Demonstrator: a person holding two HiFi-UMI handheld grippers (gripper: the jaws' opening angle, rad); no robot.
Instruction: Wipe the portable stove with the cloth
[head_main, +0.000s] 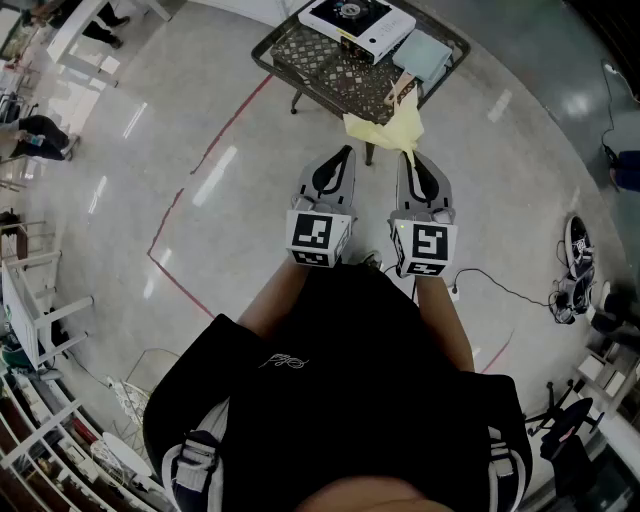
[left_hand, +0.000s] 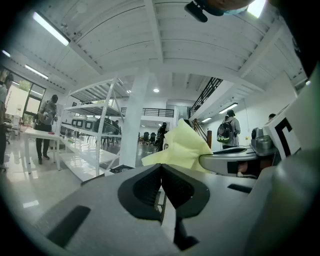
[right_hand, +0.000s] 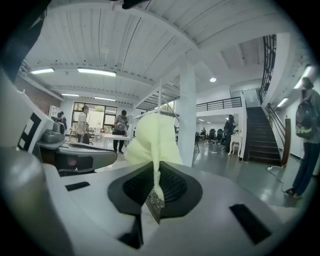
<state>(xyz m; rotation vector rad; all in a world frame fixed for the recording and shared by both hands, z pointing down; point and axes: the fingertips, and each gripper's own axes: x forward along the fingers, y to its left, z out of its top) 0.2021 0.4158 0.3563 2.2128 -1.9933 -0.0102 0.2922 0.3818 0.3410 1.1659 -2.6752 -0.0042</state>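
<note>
The lattice bench (head_main: 322, 68) is seen ahead, and the portable stove (head_main: 358, 25) is set at its far side, well apart from both tongs. The yellow cloth (head_main: 388, 130) is pinched in the right tongs (head_main: 405, 153) and held up by the bench's near edge. The left tongs (head_main: 347, 151) are pressed together, empty.
</note>
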